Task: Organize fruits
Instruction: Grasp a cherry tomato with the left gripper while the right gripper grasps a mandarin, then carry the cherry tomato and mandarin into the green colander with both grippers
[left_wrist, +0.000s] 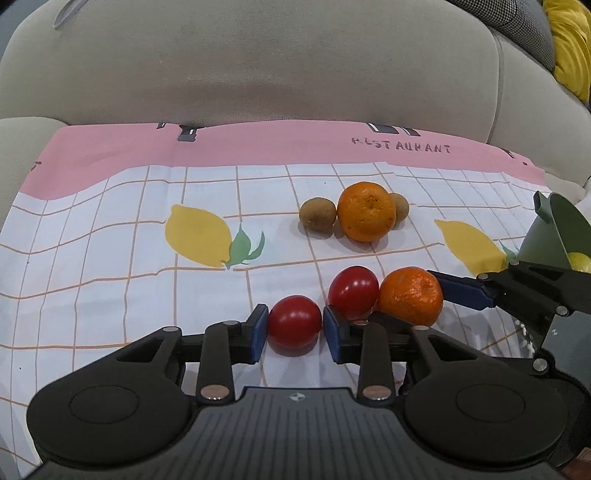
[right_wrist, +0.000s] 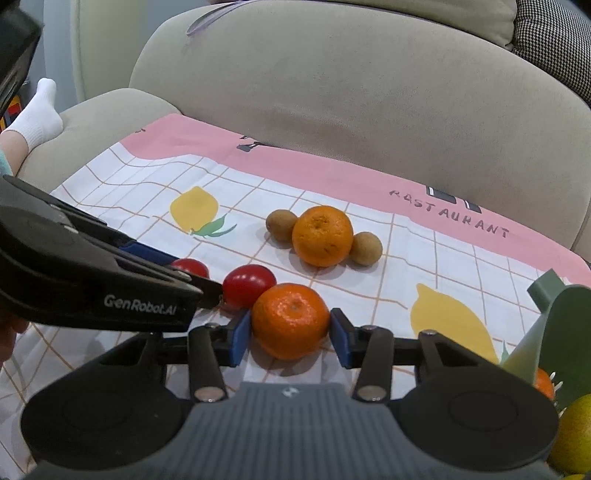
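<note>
A glossy round red tomato is being gripped by the left tongs; beside it, a dimpled orange mandarin is being clasped by the right tongs, a second tomato being wedged between.

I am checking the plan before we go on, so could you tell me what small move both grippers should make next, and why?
Probably lift both straight up. The left gripper has its pads against a red tomato and the right gripper brackets a mandarin, pads touching its sides; both fruits lie on the cloth, and a second tomato touches the mandarin.
</note>
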